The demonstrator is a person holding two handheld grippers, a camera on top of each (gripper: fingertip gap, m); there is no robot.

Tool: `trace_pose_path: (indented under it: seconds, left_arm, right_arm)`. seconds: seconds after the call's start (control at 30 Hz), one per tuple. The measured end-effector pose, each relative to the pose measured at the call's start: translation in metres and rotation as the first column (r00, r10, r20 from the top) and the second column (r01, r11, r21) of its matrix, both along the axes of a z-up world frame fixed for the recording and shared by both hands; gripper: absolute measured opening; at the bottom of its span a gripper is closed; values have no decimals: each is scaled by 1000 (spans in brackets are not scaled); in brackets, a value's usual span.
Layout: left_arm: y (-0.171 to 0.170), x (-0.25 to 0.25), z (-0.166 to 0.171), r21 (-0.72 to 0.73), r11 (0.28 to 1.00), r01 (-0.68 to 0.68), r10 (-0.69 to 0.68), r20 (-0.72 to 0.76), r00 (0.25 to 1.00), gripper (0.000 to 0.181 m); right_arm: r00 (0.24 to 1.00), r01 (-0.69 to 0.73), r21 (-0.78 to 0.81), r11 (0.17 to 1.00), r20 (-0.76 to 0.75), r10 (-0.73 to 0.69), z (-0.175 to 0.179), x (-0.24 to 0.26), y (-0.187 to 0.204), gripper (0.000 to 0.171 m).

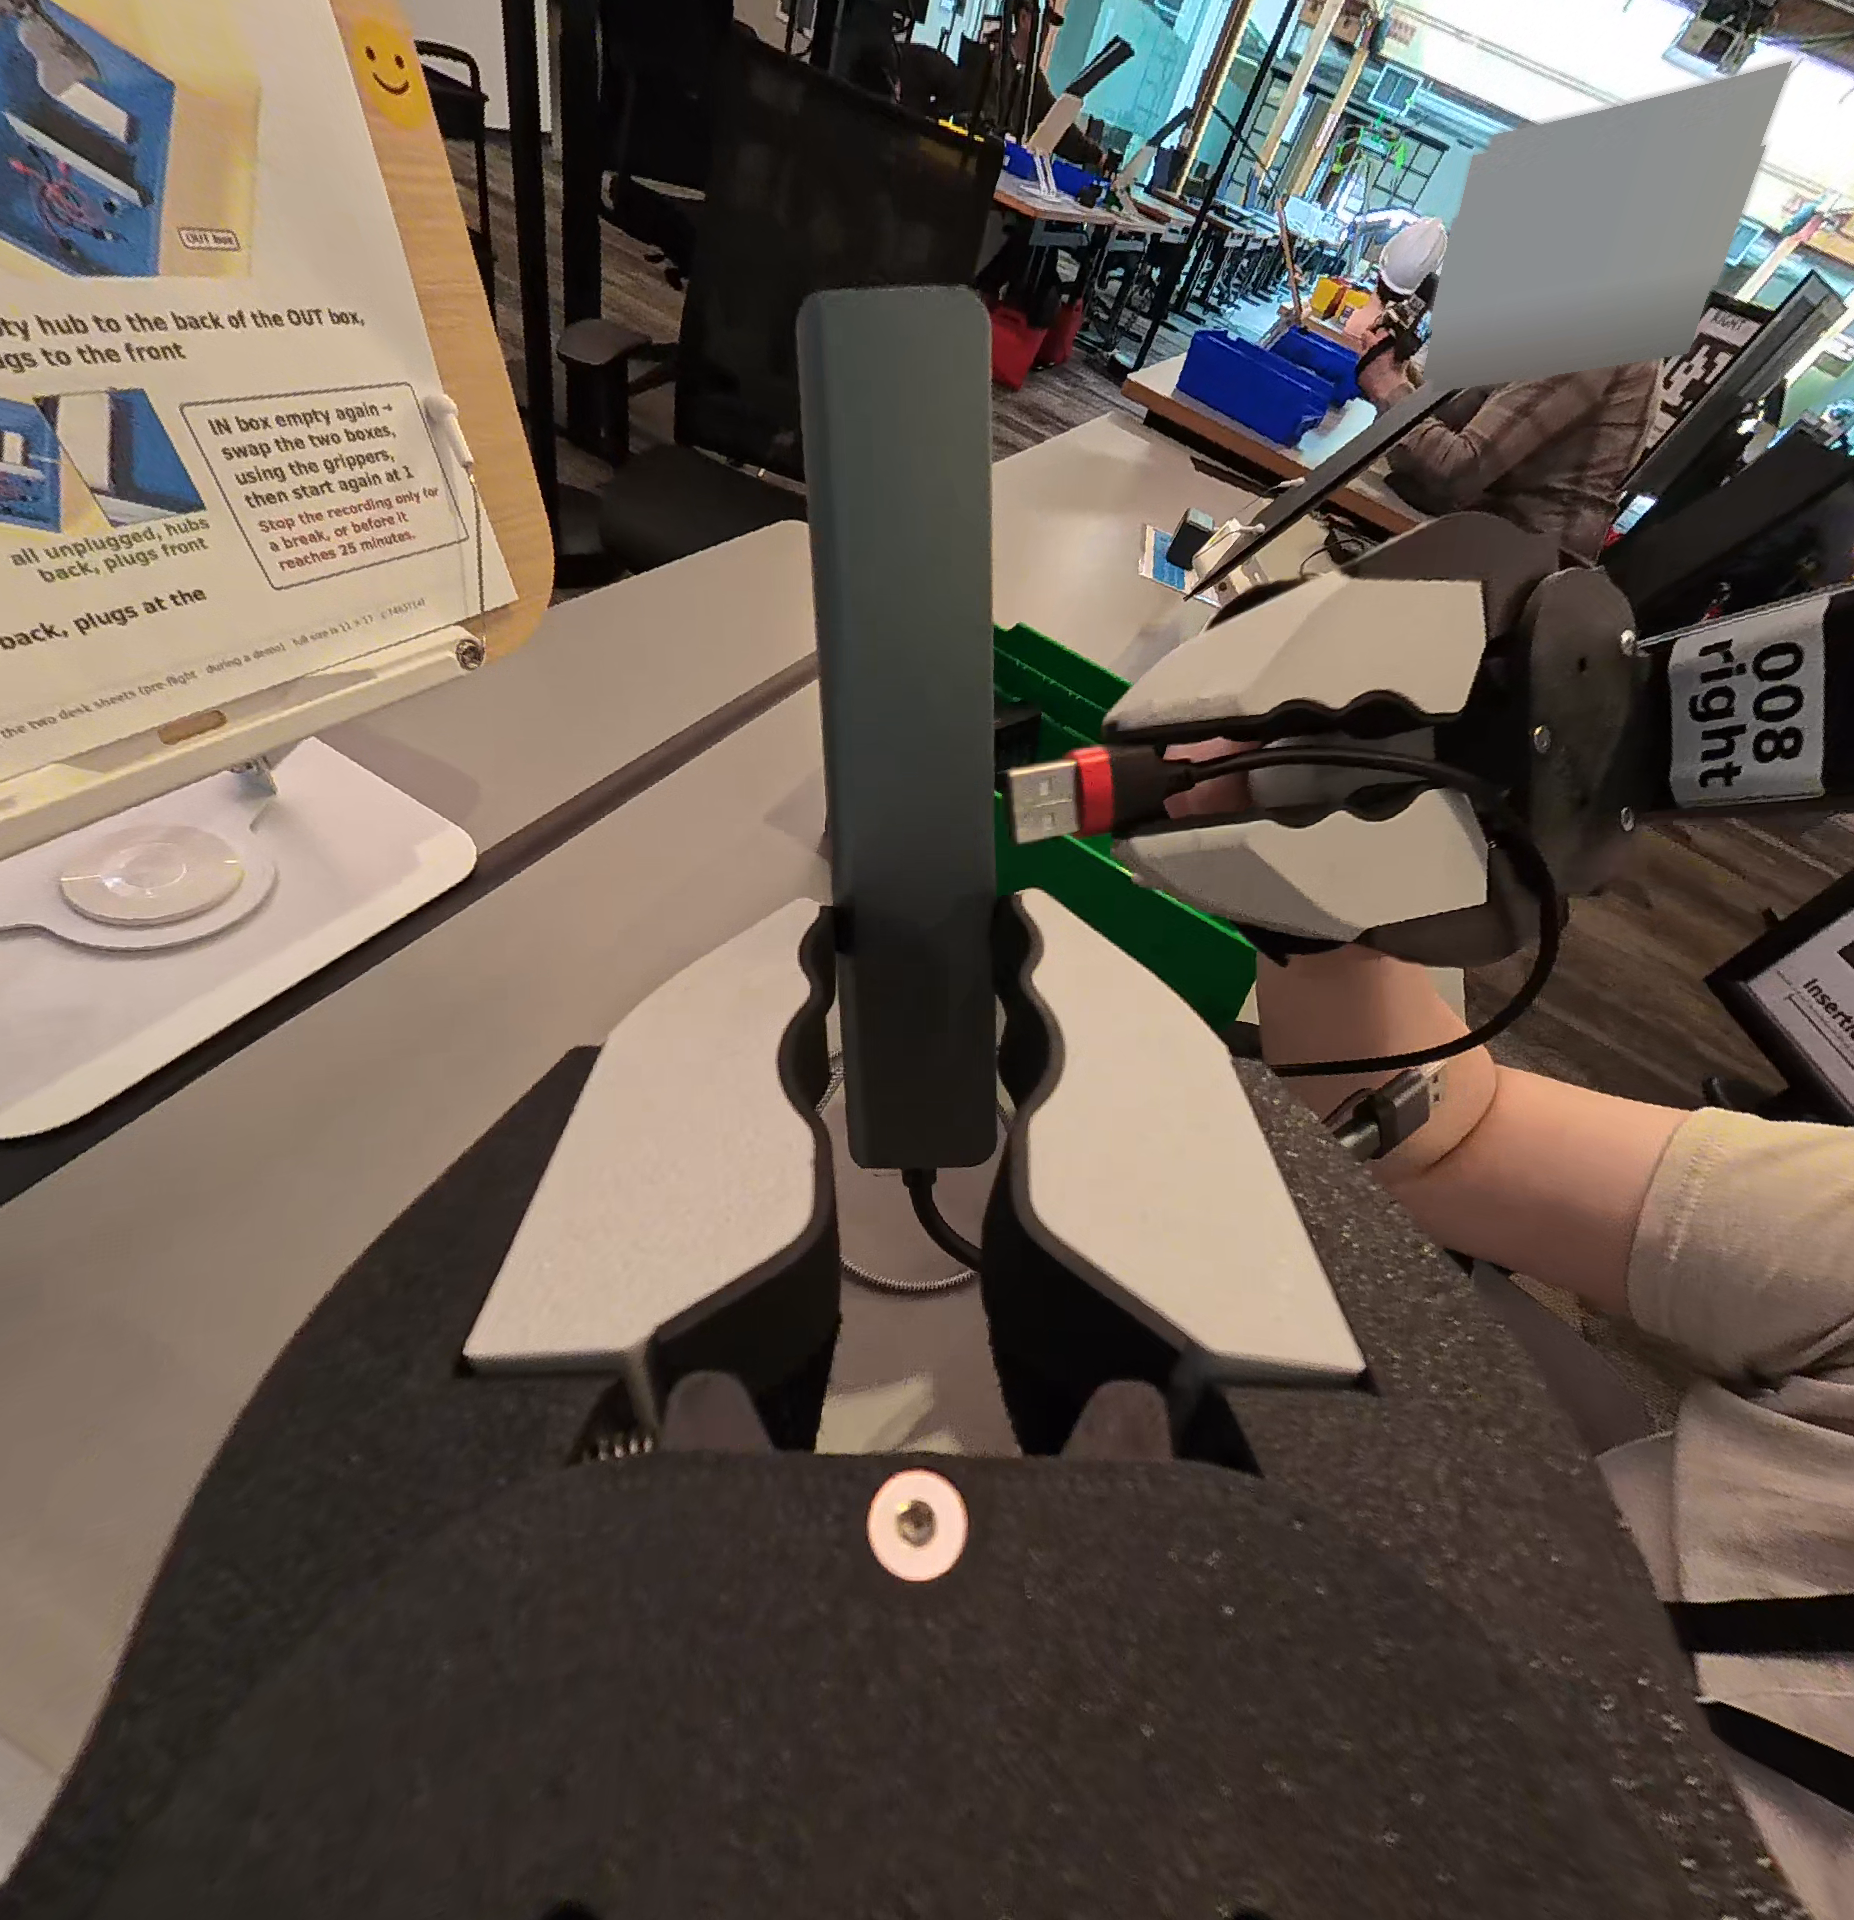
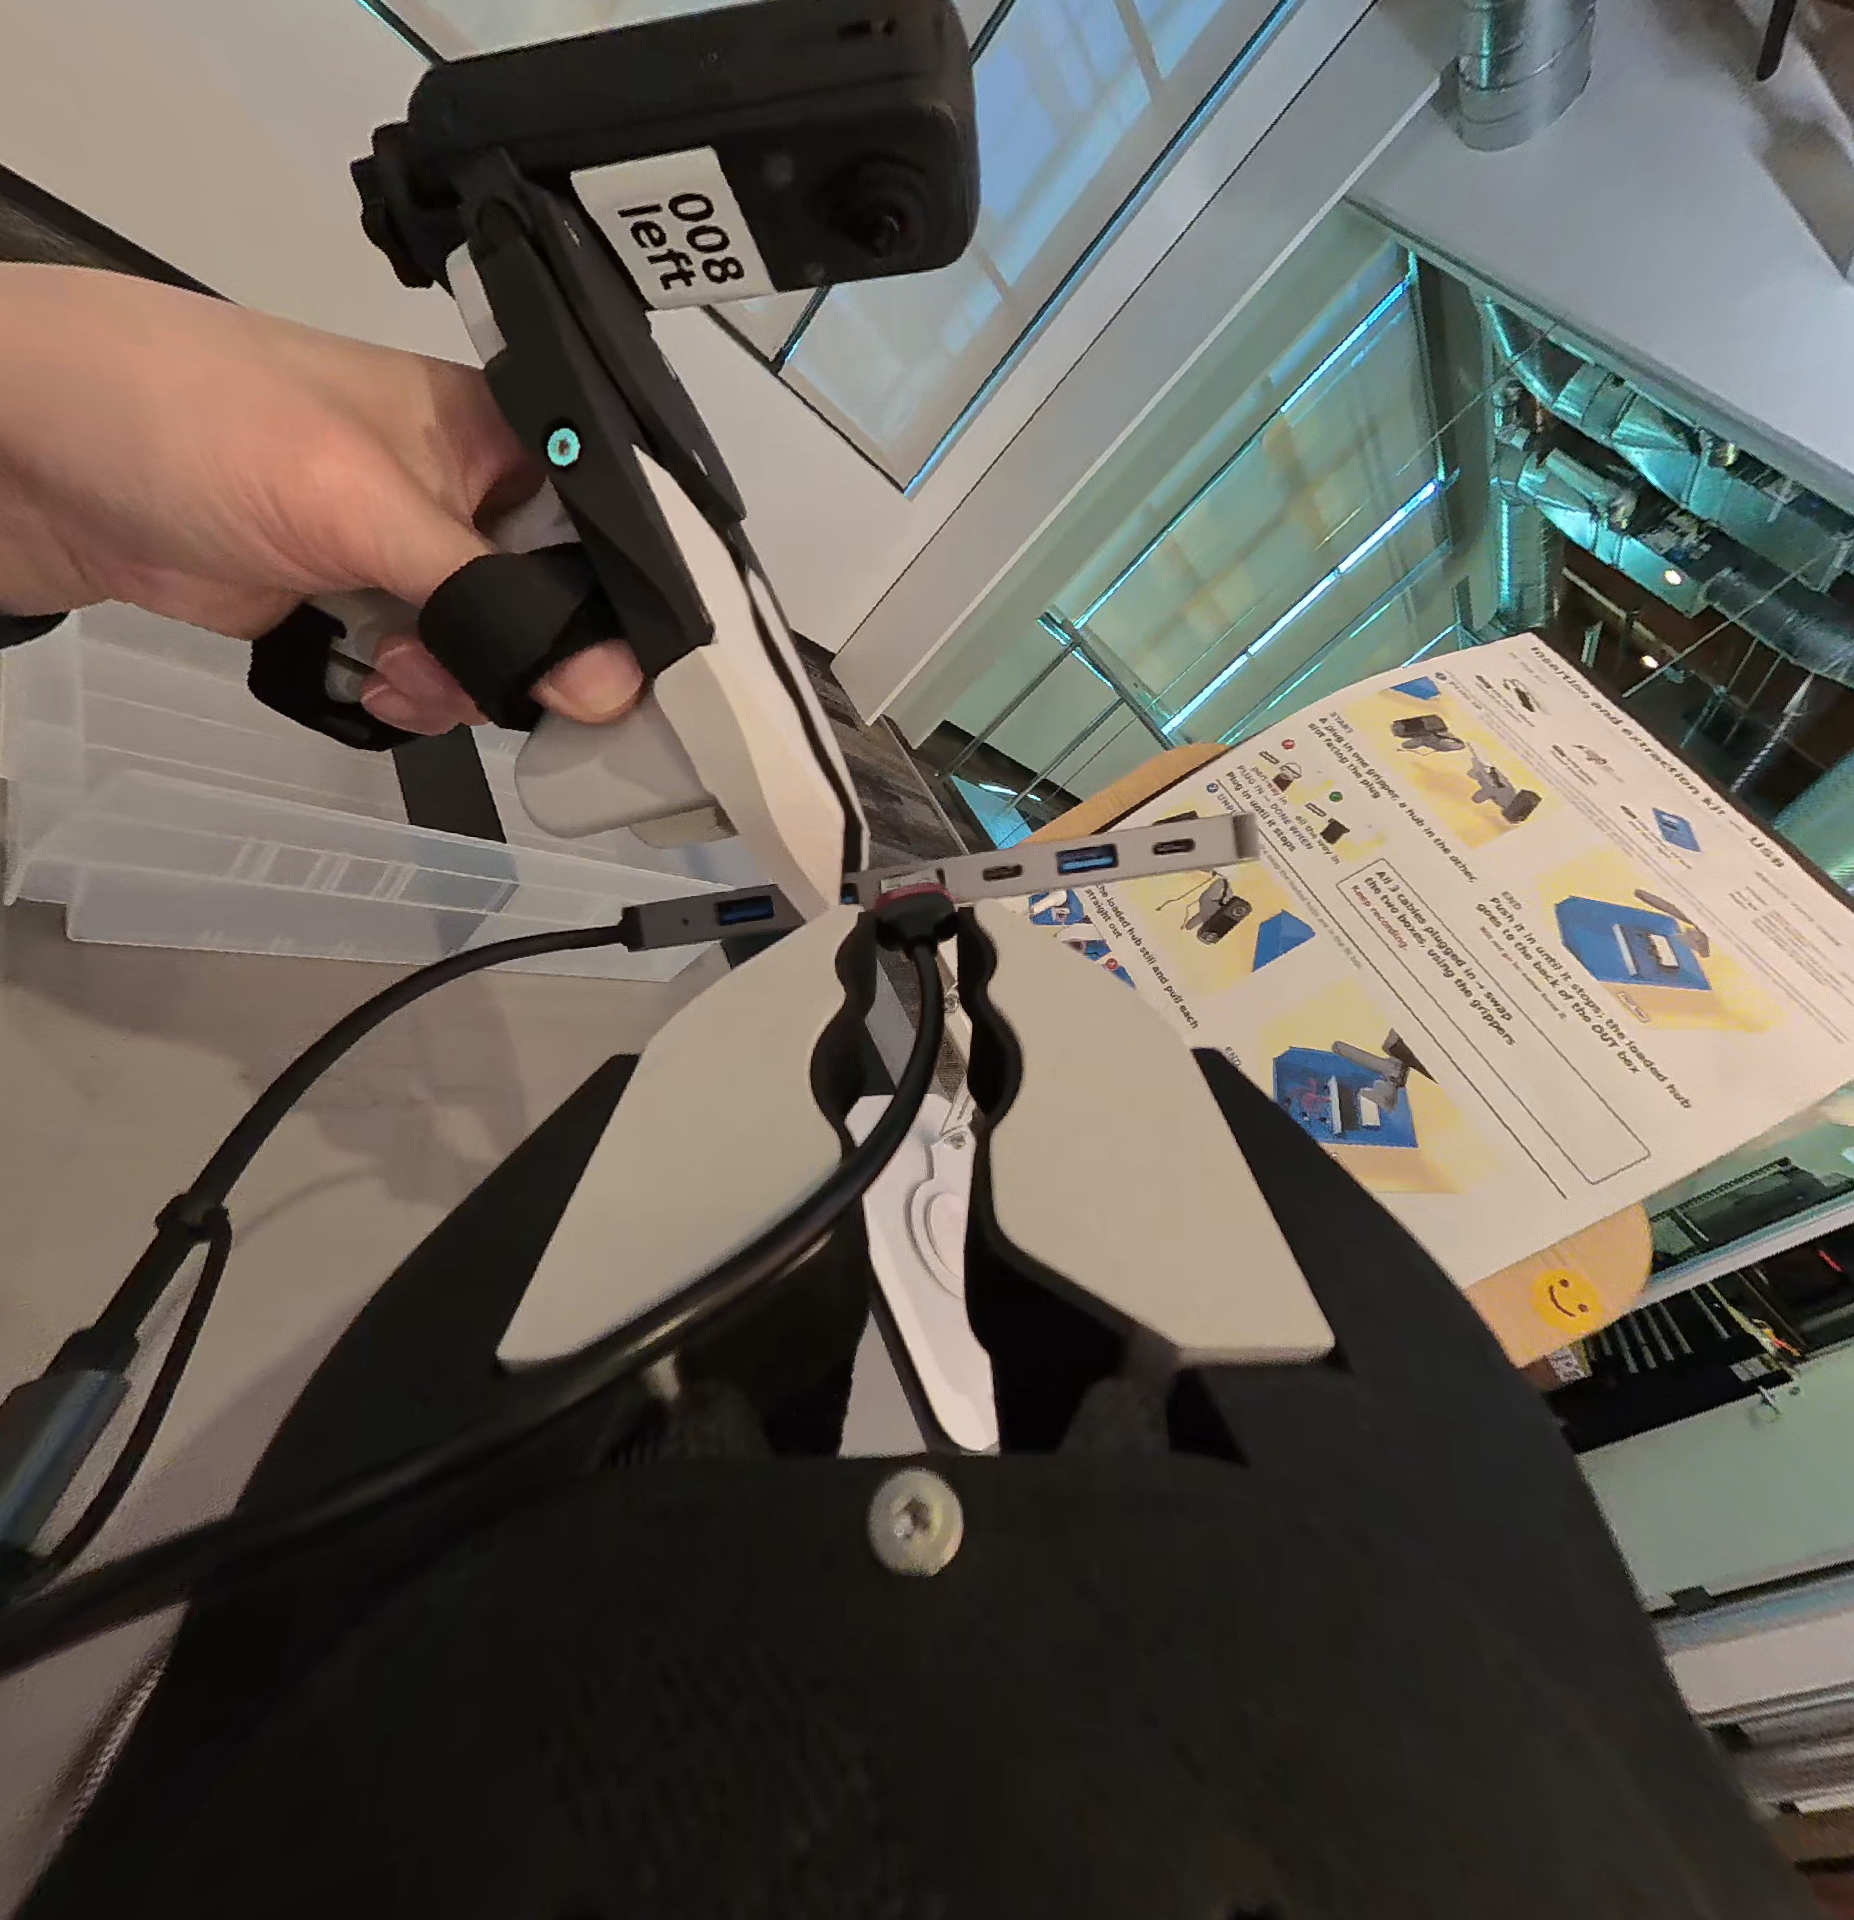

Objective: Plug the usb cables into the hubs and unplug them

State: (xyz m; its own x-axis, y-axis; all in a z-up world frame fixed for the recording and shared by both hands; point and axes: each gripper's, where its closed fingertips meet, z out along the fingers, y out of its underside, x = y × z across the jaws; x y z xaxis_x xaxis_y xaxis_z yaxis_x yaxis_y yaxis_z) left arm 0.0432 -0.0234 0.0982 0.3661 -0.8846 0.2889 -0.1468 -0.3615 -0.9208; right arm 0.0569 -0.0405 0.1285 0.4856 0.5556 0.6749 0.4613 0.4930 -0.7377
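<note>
Grey table (image 1: 279,1195) is sitting under both tools, with an instruction sheet (image 1: 175,436) standing on a white stand at the far left and a green bin (image 1: 1131,914) lying behind the hub. Left gripper (image 1: 907,935) is clamping the dark grey hub (image 1: 902,675) near its lower end, holding it upright above the table, its black cord (image 1: 938,1210) trailing down between the fingers. Right gripper (image 1: 1115,790) is coming in from the right, pinching the black plug (image 1: 1058,795) with a red band, metal tip pointing at the hub's side, just beside it. In the right wrist view the plug (image 2: 907,902) is sitting at the hub (image 2: 1089,860) port row; seated or not, cannot tell. Cable (image 2: 881,1143) is looping back.
</note>
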Motion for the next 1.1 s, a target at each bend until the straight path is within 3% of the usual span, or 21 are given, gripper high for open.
trace_pose_path:
  seconds: [0.33,0.43,0.73,1.1]
  left_arm:
    - [2,2,5,68,996,-51,52,-12,999,29]
    - [-1,3,13,147,987,-62,65,-17,998,29]
    - [-10,-2,30,486,862,-143,247,-158,956,29]
    - [-9,0,27,581,797,-165,355,-229,906,29]
  right_arm:
    - [993,120,6,993,-19,-120,3,0,5,16]
    - [992,129,39,991,-19,-129,9,1,0,16]
    - [995,96,60,994,-45,-93,19,4,-10,15]
    - [992,125,90,988,-22,-124,17,0,-10,15]
